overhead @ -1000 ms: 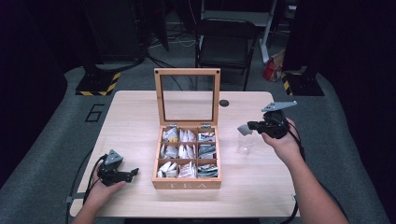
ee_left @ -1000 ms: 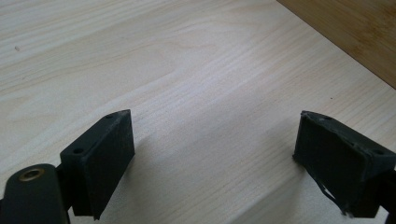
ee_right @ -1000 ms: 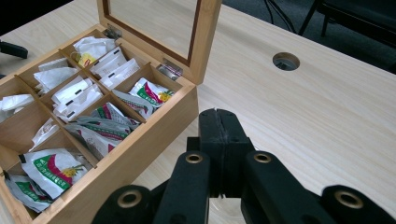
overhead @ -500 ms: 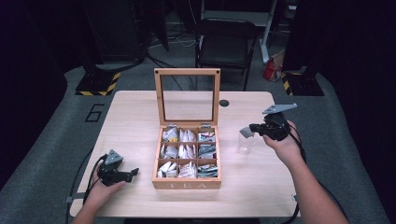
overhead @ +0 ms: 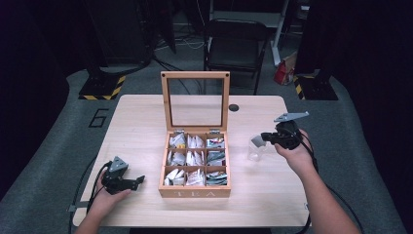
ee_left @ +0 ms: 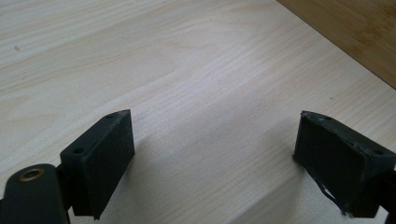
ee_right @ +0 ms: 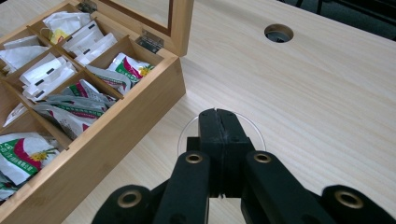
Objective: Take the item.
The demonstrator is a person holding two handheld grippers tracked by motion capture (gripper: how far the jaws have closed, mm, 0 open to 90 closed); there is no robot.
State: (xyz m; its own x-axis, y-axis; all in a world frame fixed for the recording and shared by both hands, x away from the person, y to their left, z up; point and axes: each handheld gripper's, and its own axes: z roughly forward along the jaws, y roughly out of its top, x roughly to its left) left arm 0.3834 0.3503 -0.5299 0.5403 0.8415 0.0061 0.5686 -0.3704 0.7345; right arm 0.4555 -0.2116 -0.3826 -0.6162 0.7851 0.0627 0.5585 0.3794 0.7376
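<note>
Wooden table (overhead: pixel 146 126): open tea box (overhead: pixel 196 161) centre; left gripper (ee_left: pixel 212 161) spread; right gripper (ee_right: pixel 219 122) pressed together over clear cup (overhead: pixel 255 147).

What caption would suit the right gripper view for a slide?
Closed tongs above a clear cup, beside an open wooden tea box of tea bags.

We are seeing a wooden tea box (overhead: pixel 195 191) lying open mid-table — lid upright. Beside it, to the right, a clear cup (overhead: pixel 255 148) is standing — its contents we cannot tell.

Clear cup (ee_right: pixel 254 133) mostly behind fingers (ee_right: pixel 219 135)
</note>
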